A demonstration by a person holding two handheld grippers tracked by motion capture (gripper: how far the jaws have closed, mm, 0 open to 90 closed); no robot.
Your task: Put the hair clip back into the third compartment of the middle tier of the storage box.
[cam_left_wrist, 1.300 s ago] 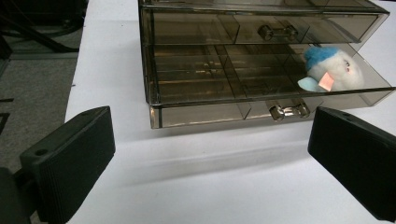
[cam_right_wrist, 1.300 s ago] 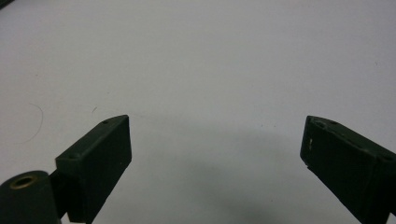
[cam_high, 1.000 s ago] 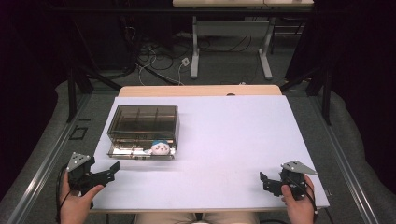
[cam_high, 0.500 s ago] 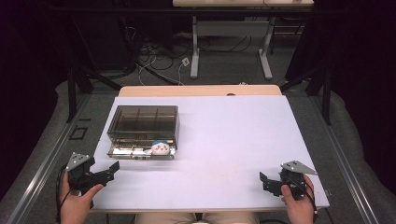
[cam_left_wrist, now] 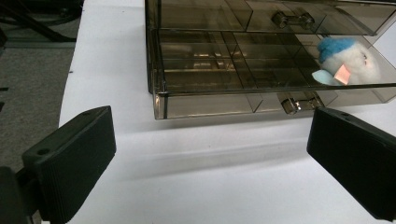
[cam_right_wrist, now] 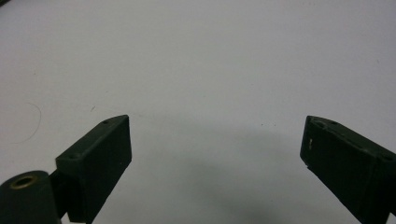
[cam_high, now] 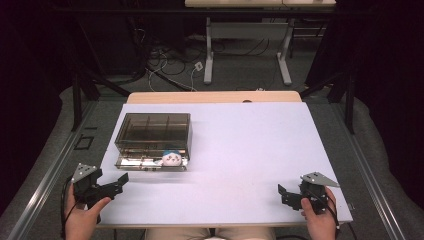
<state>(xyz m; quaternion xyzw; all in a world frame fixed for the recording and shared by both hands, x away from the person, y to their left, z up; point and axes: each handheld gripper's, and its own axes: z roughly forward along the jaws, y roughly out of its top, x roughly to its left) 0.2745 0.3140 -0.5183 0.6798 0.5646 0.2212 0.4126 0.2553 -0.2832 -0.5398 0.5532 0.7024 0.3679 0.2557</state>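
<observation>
Nothing has moved since a second ago — both my grippers sit where they were, and the drawer box has not shifted.

Fingers [cam_left_wrist: 70, 158] of my left gripper [cam_left_wrist: 205, 158] stand wide apart with nothing between them, only bare white bench [cam_left_wrist: 196, 186] under the gap. At twelve o'clock from them, near but not touching, is the smoky clear drawer box [cam_left_wrist: 224, 60]. Its lower drawer [cam_left_wrist: 243, 95] is pulled out toward me, and a small plush toy [cam_left_wrist: 348, 63] with a blue top and white face lies in that drawer's right-hand compartment, at about one o'clock from my left fingers. A clear handle [cam_left_wrist: 299, 103] shows on the drawer's front wall.

Fingers [cam_right_wrist: 100, 158] of my right gripper [cam_right_wrist: 217, 163] are just as wide apart and hold nothing — plain bench lies beneath them.

From the high view, my left gripper [cam_high: 107, 186] sits at the bench's seven o'clock corner, pointing toward two o'clock, with my left hand [cam_high: 82, 217] behind it. The drawer box [cam_high: 155, 132] stands at about ten o'clock on the bench, the plush toy [cam_high: 171, 158] at its near edge. My right gripper [cam_high: 287, 194] is at five o'clock, well apart from the box, held by my right hand [cam_high: 317, 220].
</observation>
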